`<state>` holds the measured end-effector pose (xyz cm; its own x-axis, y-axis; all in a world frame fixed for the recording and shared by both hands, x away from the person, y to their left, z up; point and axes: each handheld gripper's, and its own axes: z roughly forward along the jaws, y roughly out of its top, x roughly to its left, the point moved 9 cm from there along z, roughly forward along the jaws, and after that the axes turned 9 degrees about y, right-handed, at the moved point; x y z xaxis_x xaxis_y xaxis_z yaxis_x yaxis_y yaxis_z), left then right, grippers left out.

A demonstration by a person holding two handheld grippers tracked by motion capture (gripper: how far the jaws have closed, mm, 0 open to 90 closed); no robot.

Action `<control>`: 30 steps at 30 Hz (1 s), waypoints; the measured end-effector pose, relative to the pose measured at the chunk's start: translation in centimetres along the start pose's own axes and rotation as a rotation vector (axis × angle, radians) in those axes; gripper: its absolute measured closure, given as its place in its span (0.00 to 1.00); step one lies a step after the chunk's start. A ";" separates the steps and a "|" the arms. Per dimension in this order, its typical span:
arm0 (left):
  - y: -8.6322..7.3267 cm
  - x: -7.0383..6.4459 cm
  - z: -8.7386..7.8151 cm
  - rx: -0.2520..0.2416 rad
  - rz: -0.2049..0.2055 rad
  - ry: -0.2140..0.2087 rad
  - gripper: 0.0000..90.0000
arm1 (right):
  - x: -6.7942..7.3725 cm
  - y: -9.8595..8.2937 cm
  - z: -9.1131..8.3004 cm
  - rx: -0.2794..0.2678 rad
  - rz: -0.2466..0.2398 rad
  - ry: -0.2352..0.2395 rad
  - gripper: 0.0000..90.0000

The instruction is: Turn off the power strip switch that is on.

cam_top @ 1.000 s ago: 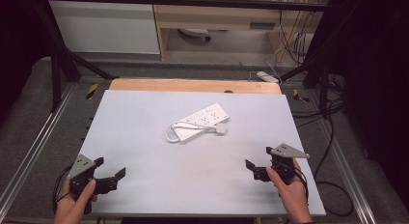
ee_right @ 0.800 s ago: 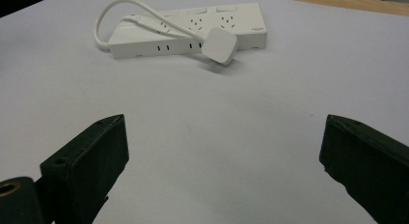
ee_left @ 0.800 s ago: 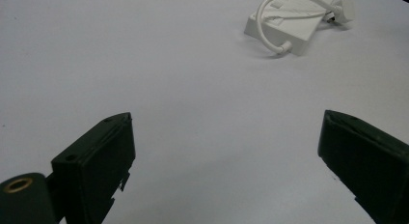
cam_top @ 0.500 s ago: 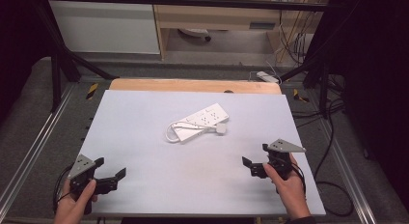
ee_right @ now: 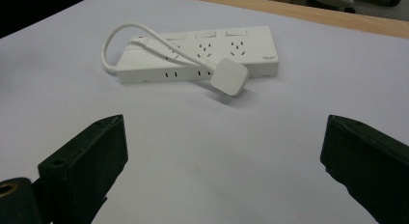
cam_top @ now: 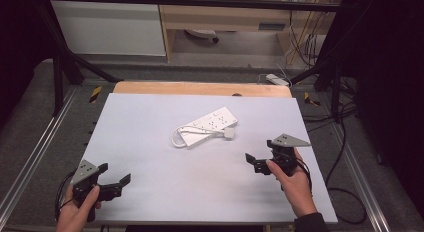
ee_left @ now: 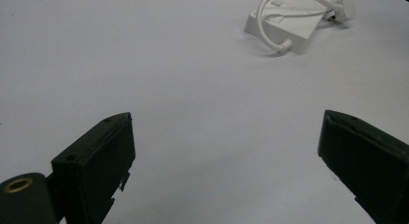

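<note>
High view: a white power strip (cam_top: 206, 126) lies flat near the middle of the pale tabletop (cam_top: 150, 117), its long axis running diagonally. Its white cable (cam_top: 176, 137) loops out from the strip's near-left end and returns across the top face, ending in a square white plug (cam_top: 229, 133) that rests at the strip's near edge, touching it.

The right gripper (cam_top: 256, 163), held in the person's right hand (cam_top: 290, 174), is near the strip, to its near right and apart from it, and points toward the strip. Its fingers stand wide apart and hold nothing. A grey three-cornered plate (cam_top: 288, 140) sits on top of it.

The left gripper (cam_top: 116, 174), held in the left hand (cam_top: 77, 209), is well apart from the strip, to its near left, close to the tabletop's near-left corner. Its fingers are likewise spread wide and empty.

Right gripper view: the power strip (ee_right: 202, 52) lies ahead between the two black fingers (ee_right: 91, 161), sockets facing up, with the plug (ee_right: 229, 77) on its near side.

Left gripper view: the power strip (ee_left: 289, 21) appears far off, up and to the right of the gap between the open fingers (ee_left: 96, 161), with bare tabletop (ee_left: 144, 64) in between.
</note>
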<state>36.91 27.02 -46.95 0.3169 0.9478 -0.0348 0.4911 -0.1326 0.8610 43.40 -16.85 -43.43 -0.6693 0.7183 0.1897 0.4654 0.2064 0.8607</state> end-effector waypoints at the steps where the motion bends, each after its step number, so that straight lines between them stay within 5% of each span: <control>1: 0.0 0.0 0.0 0.001 0.003 0.000 0.07 | 0.1 0.3 0.3 0.009 -0.007 0.006 0.03; 20: 0.0 -0.1 0.1 0.001 0.008 -0.001 0.07 | 0.4 2.7 2.9 0.058 -0.041 0.004 0.06; 30: 0.0 -0.1 0.2 0.003 0.013 0.001 0.07 | -0.1 3.7 4.1 0.026 -0.018 0.004 0.09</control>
<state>36.99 26.86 -47.07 0.3229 0.9462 -0.0229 0.4894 -0.1462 0.8597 47.55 -13.41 -42.16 -0.6798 0.7119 0.1764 0.4685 0.2364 0.8512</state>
